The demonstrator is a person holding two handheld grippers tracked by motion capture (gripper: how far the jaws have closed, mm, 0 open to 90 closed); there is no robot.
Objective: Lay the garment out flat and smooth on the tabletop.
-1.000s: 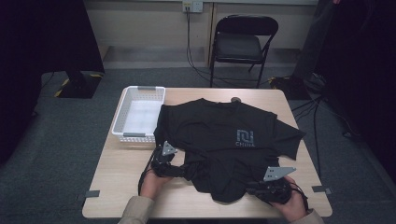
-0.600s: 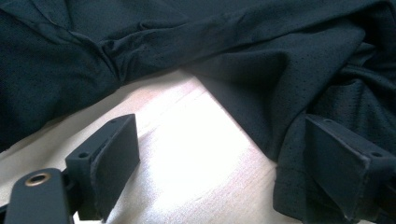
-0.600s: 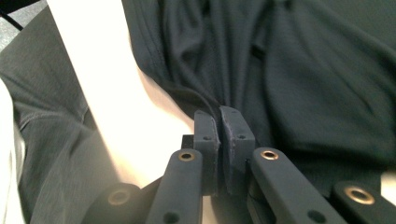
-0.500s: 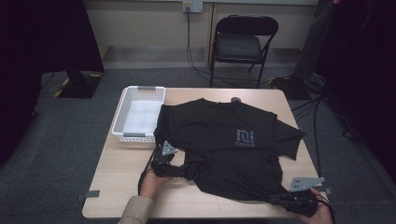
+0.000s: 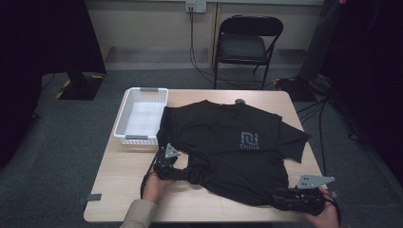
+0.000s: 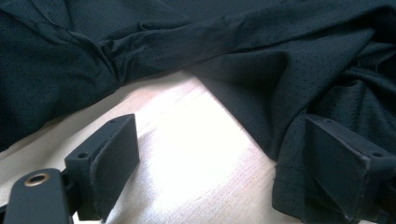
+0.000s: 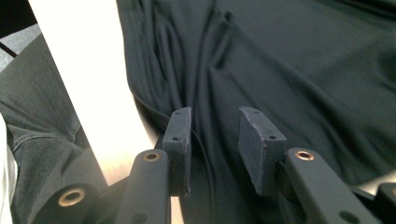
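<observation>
A black T-shirt [image 5: 237,147] with a pale chest logo is seen spread across a wooden worktop [image 5: 123,190], its collar end toward the far edge and its hem toward the person. A white basket [image 5: 141,115] stands just beside the shirt at the worktop's left. The left gripper [image 5: 167,164] is held at the bunched lower-left hem; in the left gripper view its jaws are set wide apart, bare wood lies between them, and cloth is draped against one jaw only, so nothing is clamped. The right gripper [image 5: 297,199] is held at the lower-right corner of the hem, near the worktop's near edge; in the right gripper view its jaws stand partly apart with a ridge of cloth between them, and no pinch is seen.

The step in hand is judged to be the flattening of the garment, probably ahead of folding. The crumpled left hem is still to be drawn out, so a fresh grip on that edge and an outward pull would likely be called for next.
</observation>
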